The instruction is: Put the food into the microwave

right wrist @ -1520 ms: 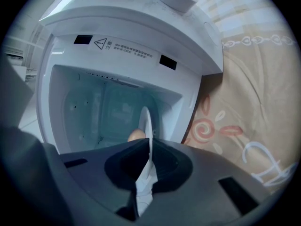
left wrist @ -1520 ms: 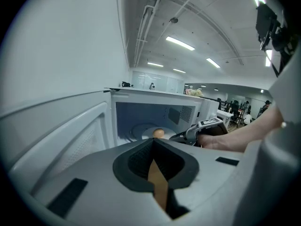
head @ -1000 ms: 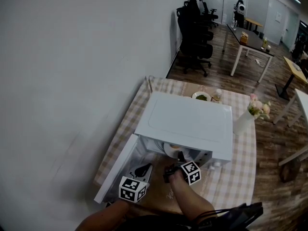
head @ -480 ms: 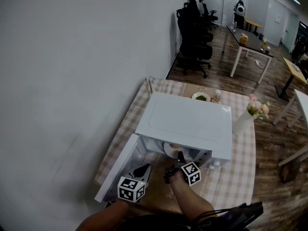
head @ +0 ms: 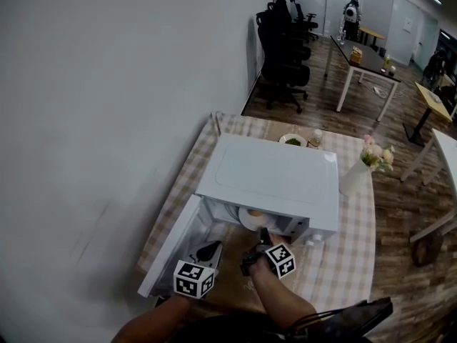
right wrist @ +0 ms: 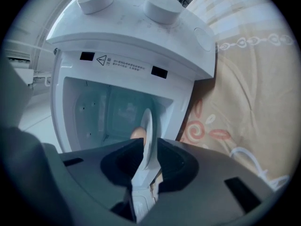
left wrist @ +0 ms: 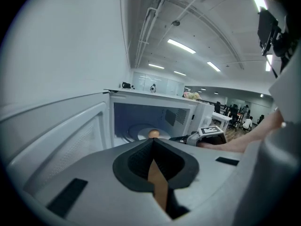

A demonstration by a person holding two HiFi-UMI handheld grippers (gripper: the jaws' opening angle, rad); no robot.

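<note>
Two dangers stood out, both at the right tongs [head: 264, 236]. Their jaws stood apart round the near rim of the white plate [right wrist: 147, 134]. The plate lay inside the open microwave [head: 268, 181], just within the mouth of the cavity, and carried the food [right wrist: 137, 133], a small round brownish piece. The pads did not appear to press the rim, though the jaws had just been closing somewhat with the rim between them. If the tongs were drawn back towards the person without a wider gap, one pad would likely catch the rim. That could drag the plate out over the sill onto the tan mat [head: 232, 291], or tip it so that the round piece rolled off. If the jaws closed further, the plate would be gripped rather than left behind.

The other danger, as I judged it, was depth. The plate seemed to sit at the near edge of the cavity rather than well in, so the door [head: 170, 247], swung wide to the left, might strike the rim when shut. Whether the plate sat centred on the turntable could not be told.

The left tongs [left wrist: 151, 142] hung with jaws together and nothing in them, near the door's inner face. A careless sweep there could knock the door. The vase [head: 355, 177] on the surface [head: 350, 263], right of the microwave, stood well apart.
</note>
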